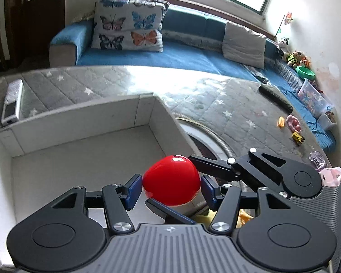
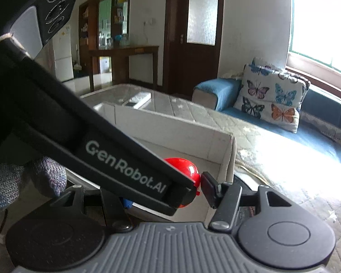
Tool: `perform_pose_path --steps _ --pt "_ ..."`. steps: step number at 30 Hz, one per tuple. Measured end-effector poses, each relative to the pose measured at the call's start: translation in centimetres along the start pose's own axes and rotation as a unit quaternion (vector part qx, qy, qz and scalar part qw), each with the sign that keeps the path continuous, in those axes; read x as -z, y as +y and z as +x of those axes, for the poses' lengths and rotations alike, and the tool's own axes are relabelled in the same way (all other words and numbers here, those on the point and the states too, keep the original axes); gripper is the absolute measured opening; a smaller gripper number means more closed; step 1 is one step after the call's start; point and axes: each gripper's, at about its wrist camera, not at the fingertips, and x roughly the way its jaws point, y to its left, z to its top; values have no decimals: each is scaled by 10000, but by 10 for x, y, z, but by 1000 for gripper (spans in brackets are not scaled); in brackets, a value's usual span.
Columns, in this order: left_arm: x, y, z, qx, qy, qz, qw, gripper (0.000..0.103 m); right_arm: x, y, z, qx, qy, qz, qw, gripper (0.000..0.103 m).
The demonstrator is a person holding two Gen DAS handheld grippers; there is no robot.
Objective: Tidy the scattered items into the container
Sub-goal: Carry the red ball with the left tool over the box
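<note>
A shiny red heart-shaped toy [image 1: 171,185] sits between the blue pads of my left gripper [image 1: 170,190], which is shut on it over the near right corner of the white box [image 1: 79,159]. The fingers [image 1: 213,165] of my right gripper reach in from the right and touch the toy. In the right wrist view the same red toy [image 2: 187,170] shows between the jaws of my right gripper [image 2: 170,193], with one finger [image 2: 208,185] against it; the left gripper's body hides the other finger. The box wall [image 2: 177,132] stands behind.
A grey quilted star-pattern mat [image 1: 216,104] covers the table. A white remote [image 1: 11,103] lies left of the box, a dark remote [image 1: 276,96] far right. Small toys [image 1: 294,127] lie at the right edge. A blue sofa [image 1: 181,54] with a butterfly cushion stands behind.
</note>
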Motion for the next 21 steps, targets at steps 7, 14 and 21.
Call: perform_pose_path --steps 7,14,21 --pt "0 11 22 23 240 -42 9997 60 8 -5 23 -13 270 60 9996 59" --pt "2 14 28 -50 309 -54 9995 60 8 -4 28 0 338 28 9994 59" --pt "3 11 26 -164 259 45 9995 60 10 -5 27 1 330 57 9994 60"
